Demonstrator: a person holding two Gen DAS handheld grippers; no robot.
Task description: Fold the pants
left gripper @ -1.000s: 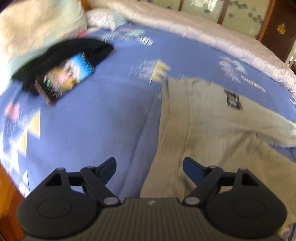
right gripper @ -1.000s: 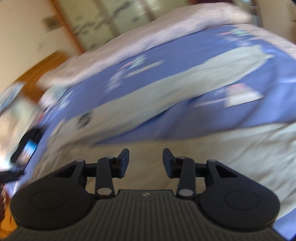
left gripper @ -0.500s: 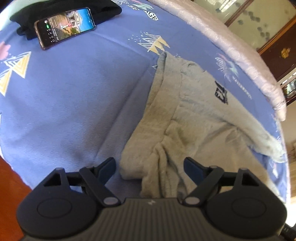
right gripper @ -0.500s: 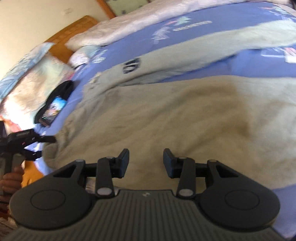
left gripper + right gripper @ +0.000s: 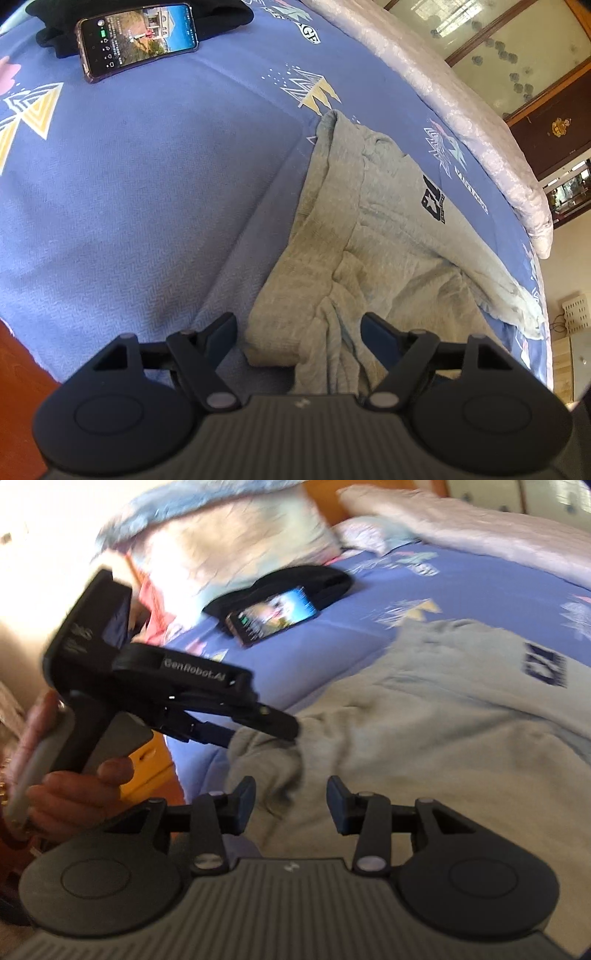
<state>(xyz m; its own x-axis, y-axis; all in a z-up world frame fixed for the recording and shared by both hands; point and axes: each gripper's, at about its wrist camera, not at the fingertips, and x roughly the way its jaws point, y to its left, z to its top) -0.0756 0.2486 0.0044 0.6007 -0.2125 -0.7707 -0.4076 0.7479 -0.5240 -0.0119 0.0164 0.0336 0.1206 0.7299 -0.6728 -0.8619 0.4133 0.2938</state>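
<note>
**Grey pants on blue bedsheet, both grippers at the waist end**

- Left gripper [image 5: 298, 330]: jaws spread wide, straddling a bunched corner of the grey pants [image 5: 373, 236]; nothing clamped.
- Right gripper [image 5: 291, 801]: jaws apart, over the pants [image 5: 424, 738], empty.
- Pants: spread ahead and right of the left gripper, dark logo patch [image 5: 433, 199] facing up.
- Phone [image 5: 137, 37]: far ahead-left, screen lit, lying partly on a black garment [image 5: 229, 16].
- Blue bedsheet [image 5: 129, 184]: printed triangles.
- Quilt [image 5: 443, 92]: along the far edge.
- Right view: motion-blurred; the left gripper's hand [image 5: 70, 794] is visible at left. Pant legs are cut off.
</note>
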